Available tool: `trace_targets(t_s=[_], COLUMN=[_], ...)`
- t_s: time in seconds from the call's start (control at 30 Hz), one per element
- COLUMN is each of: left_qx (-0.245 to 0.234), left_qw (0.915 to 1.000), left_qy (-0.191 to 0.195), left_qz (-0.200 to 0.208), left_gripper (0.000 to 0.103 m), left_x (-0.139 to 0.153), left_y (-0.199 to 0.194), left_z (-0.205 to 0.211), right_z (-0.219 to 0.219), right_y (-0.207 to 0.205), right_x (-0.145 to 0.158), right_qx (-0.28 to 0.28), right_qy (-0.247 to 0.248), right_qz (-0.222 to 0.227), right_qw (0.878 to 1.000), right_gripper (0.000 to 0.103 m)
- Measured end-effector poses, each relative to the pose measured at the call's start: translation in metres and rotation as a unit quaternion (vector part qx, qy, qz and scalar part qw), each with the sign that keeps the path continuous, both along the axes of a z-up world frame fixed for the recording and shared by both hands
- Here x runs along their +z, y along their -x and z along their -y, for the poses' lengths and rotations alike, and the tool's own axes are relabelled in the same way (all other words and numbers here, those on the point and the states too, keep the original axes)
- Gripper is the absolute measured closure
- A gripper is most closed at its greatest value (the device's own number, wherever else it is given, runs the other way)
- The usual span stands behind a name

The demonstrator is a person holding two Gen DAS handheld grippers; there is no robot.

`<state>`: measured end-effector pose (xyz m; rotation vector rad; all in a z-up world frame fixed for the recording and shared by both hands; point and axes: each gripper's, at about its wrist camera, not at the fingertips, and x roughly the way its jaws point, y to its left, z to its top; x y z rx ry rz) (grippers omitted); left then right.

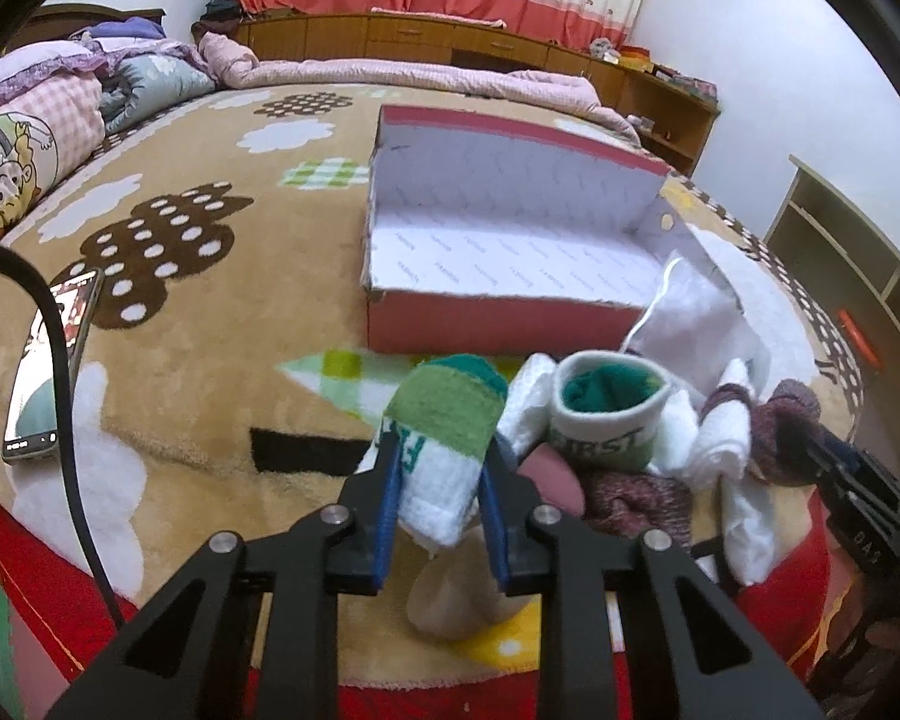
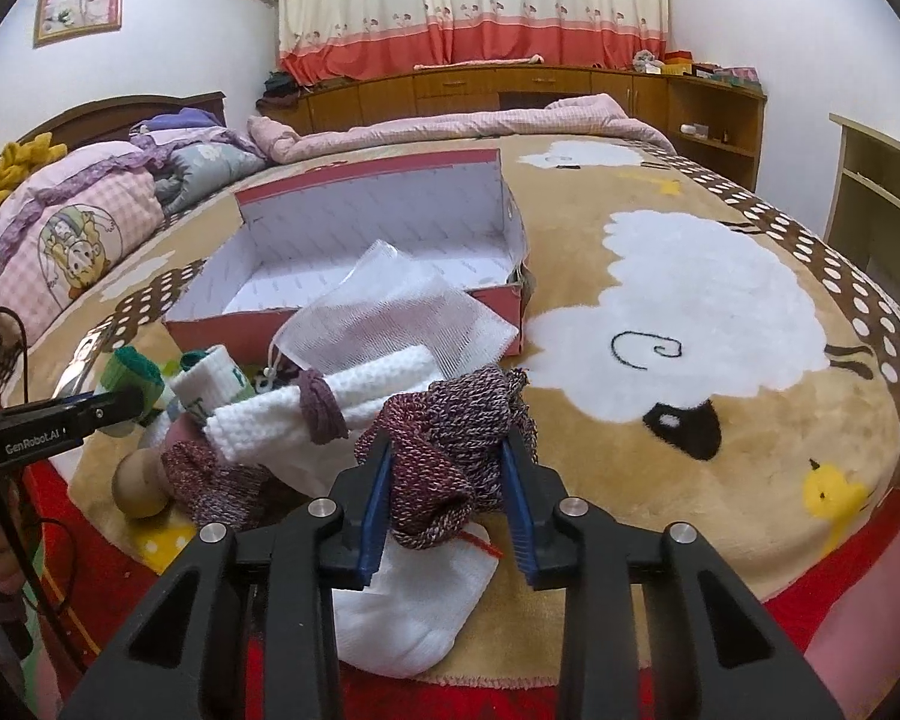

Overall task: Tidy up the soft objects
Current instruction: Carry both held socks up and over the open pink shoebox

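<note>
Left gripper (image 1: 440,474) fingers clamp a green-and-white sock (image 1: 444,438) at lower centre; right gripper (image 2: 447,480) fingers pinch a maroon knitted sock (image 2: 444,438), crumpled, below the open red box (image 2: 354,276).

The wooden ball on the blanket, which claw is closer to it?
Left. The left claw holds a green-and-white sock right above the wooden ball. The right claw grips a maroon knit sock farther off to the ball's right.
</note>
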<state>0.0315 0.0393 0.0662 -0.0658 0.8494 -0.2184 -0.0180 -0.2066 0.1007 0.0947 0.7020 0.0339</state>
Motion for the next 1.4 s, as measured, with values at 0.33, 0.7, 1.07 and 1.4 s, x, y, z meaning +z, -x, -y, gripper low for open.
trace_targets(t_s=[0.33, 0.7, 1.07, 1.4], left_qx=[0.0, -0.001, -0.001, -0.003], left_qw=[0.9999, 0.9994, 0.9988, 0.9978], left_qy=[0.006, -0.003, -0.002, -0.005], left_qz=[0.012, 0.036, 0.05, 0.065], left_gripper=[0.078, 0.078, 0.078, 0.078], left_x=[0.018, 0.04, 0.055, 0.067], left_y=[0.002, -0.009, -0.03, -0.049], left_z=[0.009, 0.02, 0.026, 0.032], right_z=[-0.001, -0.003, -0.006, -0.005], right_y=[0.008, -0.003, -0.022, -0.044], right_x=[0.017, 0.036, 0.047, 0.062], right_qx=[0.007, 0.031, 0.048, 0.052], right_qy=[0.001, 0.002, 0.007, 0.015], right_qz=[0.024, 0.039, 0.047, 0.059], right_qw=[1.0, 0.999, 0.998, 0.997], right_gripper=[0.069, 0.069, 0.069, 0.069])
